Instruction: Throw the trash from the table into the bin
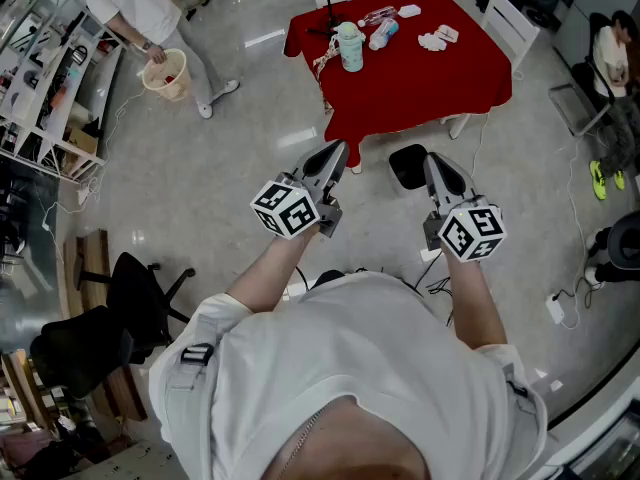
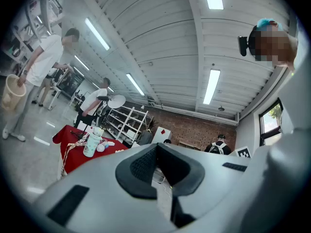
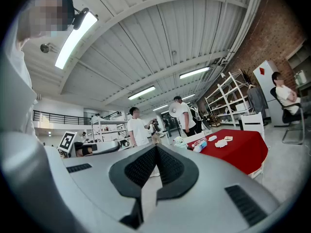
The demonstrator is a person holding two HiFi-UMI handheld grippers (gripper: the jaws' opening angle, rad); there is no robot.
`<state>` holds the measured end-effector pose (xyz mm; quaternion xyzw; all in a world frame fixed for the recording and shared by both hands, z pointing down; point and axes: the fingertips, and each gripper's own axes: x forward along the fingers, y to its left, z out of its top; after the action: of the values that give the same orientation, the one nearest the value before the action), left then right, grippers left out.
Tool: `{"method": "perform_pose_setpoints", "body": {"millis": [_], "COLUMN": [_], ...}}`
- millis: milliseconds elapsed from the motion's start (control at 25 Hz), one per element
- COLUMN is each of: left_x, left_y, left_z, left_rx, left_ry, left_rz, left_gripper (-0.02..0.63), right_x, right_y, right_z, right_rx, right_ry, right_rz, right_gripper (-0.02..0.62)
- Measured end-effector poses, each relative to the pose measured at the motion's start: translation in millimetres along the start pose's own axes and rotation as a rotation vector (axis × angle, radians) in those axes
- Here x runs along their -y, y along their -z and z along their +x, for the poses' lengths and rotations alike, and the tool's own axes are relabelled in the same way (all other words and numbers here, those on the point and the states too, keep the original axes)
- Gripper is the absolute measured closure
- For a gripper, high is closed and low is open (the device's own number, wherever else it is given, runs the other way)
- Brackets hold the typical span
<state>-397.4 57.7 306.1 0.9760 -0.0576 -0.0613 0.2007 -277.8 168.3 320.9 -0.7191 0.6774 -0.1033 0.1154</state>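
The red table (image 1: 440, 78) stands ahead of me with trash on it: a plastic bottle (image 1: 383, 33), crumpled white tissue (image 1: 432, 40) and small white packets (image 1: 408, 11), beside a pale green tumbler (image 1: 350, 46). A person at the upper left holds the beige bin (image 1: 165, 74). My left gripper (image 1: 338, 148) and right gripper (image 1: 432, 160) are held out level over the floor, short of the table, both shut and empty. The left gripper view has the left gripper (image 2: 156, 147), the table (image 2: 73, 147), the tumbler (image 2: 91, 142) and the bin (image 2: 12, 91). Past the right gripper (image 3: 156, 147) lie the table (image 3: 240, 152) and the bottle (image 3: 200, 145).
White chairs (image 1: 512, 23) stand at the table's right and far sides. A black round stool (image 1: 407, 165) sits on the floor by the table's near edge. Shelving (image 1: 50, 88) lines the left; an office chair (image 1: 120, 308) is at my left. Cables (image 1: 440, 288) trail on the floor.
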Motion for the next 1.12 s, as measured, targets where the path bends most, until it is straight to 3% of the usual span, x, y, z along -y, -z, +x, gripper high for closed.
{"method": "perform_pose_setpoints", "body": {"millis": [1120], "left_x": [-46.6], "left_y": [-9.5], "left_z": [-26.7], "left_rx": [-0.042], "left_ry": [0.063], "left_rz": [-0.045], "left_gripper": [0.597], "right_x": [-34.8], "right_y": [12.2], "right_z": [25.8], "right_rx": [0.004], "right_ry": [0.086], "right_rz": [-0.003], "right_gripper": [0.592]}}
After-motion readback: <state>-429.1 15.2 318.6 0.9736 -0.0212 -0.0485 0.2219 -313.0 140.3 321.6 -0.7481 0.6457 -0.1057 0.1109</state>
